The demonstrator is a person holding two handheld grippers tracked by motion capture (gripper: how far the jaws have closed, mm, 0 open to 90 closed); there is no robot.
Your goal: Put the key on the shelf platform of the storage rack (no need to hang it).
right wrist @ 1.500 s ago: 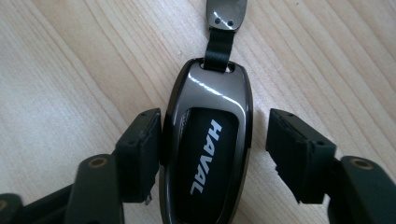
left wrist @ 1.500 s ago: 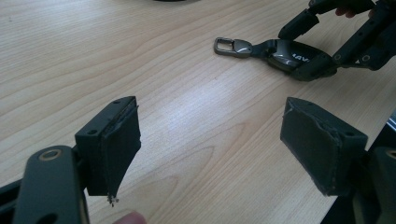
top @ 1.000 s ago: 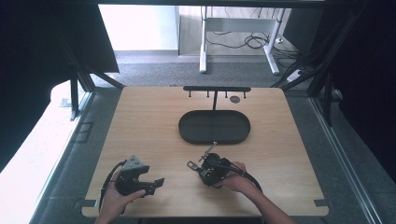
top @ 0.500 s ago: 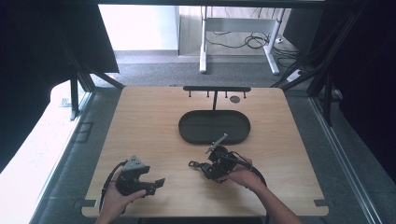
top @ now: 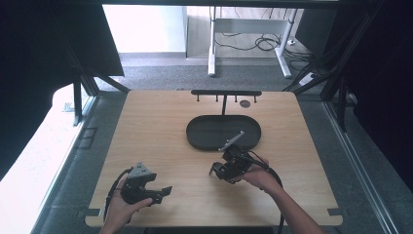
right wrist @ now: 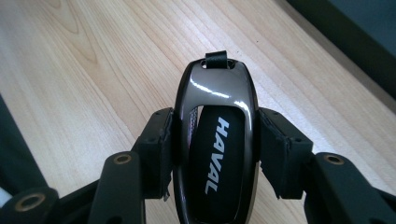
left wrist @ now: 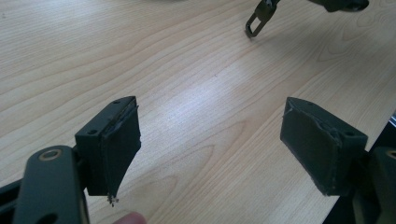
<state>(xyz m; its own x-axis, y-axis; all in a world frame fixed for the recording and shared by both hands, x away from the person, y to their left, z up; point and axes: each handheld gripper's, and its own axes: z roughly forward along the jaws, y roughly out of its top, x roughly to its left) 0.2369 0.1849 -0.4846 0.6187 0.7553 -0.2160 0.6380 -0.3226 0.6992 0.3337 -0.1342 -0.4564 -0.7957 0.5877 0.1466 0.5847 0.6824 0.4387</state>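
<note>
A glossy dark key fob [right wrist: 215, 140] with white HAVAL lettering and a small strap tab at its tip sits between the jaws of my right gripper [right wrist: 215, 149], which is shut on its sides. In the high view the right gripper [top: 220, 170] hovers over the table just in front of the black oval tray [top: 199, 134]. My left gripper [left wrist: 210, 140] stands open above bare wood with nothing between its pads [left wrist: 122, 144]. It shows at the near left in the high view [top: 163, 191]. A dark loop [left wrist: 256, 21] hangs from the right gripper's load in the left gripper view.
A black rack with several hooks [top: 225, 92] stands at the table's far edge, with a small dark disc [top: 245, 103] beside it. The wooden table [top: 156, 126] is bordered by dark frame posts. A cable trails from each gripper toward the person.
My right gripper has moved away from the person and slightly right, closer to the tray, still holding the fob. The left gripper has stayed where it was.
</note>
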